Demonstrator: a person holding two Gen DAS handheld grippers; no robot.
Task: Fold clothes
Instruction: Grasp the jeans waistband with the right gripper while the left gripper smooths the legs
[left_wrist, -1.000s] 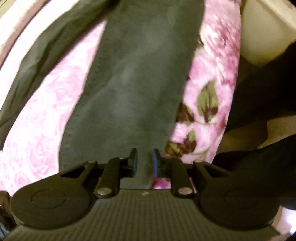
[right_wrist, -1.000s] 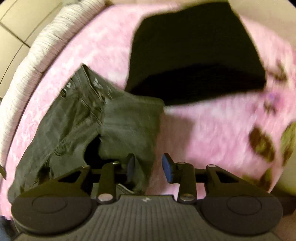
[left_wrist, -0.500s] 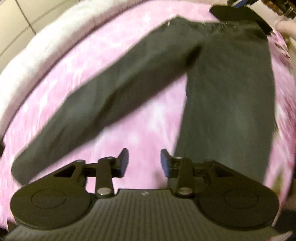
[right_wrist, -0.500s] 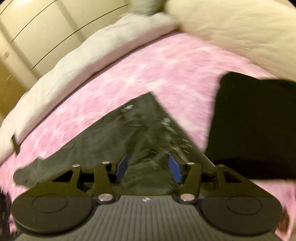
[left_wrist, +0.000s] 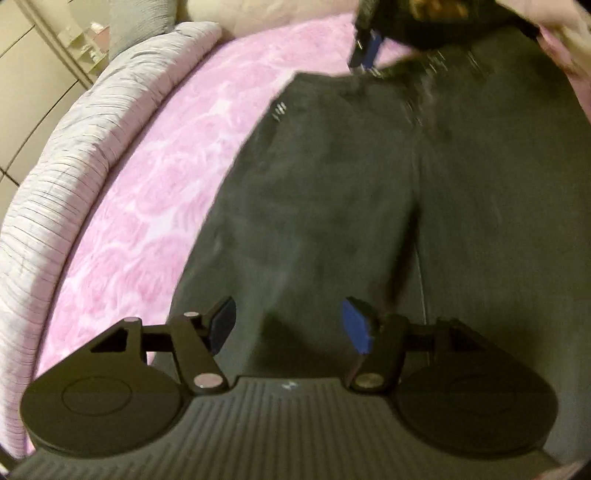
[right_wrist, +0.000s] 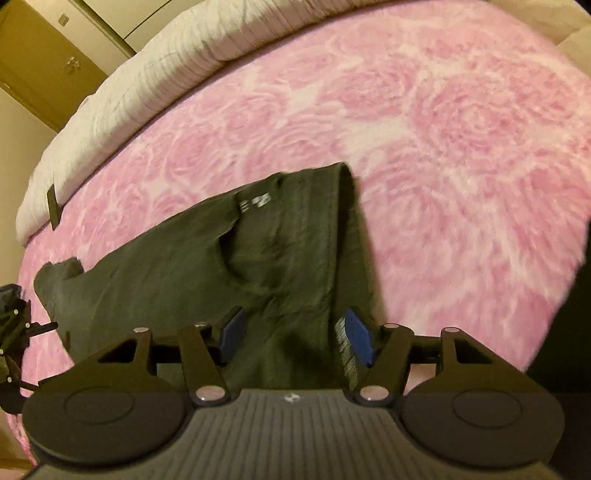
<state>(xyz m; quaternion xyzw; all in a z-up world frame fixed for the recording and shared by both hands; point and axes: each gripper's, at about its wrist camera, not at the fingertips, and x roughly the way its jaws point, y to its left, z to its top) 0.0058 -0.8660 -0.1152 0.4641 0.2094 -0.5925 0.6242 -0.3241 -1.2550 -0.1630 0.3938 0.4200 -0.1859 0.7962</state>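
Dark grey trousers lie spread on a pink rose-patterned blanket, both grippers above them with jaws apart.

The left gripper stands wide open over the trouser legs, nothing between its blue pads; the right gripper is likewise wide open over the waistband end, cloth showing between its fingers, though whether they touch it I cannot tell; in the left wrist view the right gripper's blue pad shows, blurred, at the far waist edge; the trousers' left side runs along bare pink blanket, which reaches to a white ribbed quilt rolled along the bed's edge; bare blanket stretches beyond the waistband; a black garment sits at the right margin.
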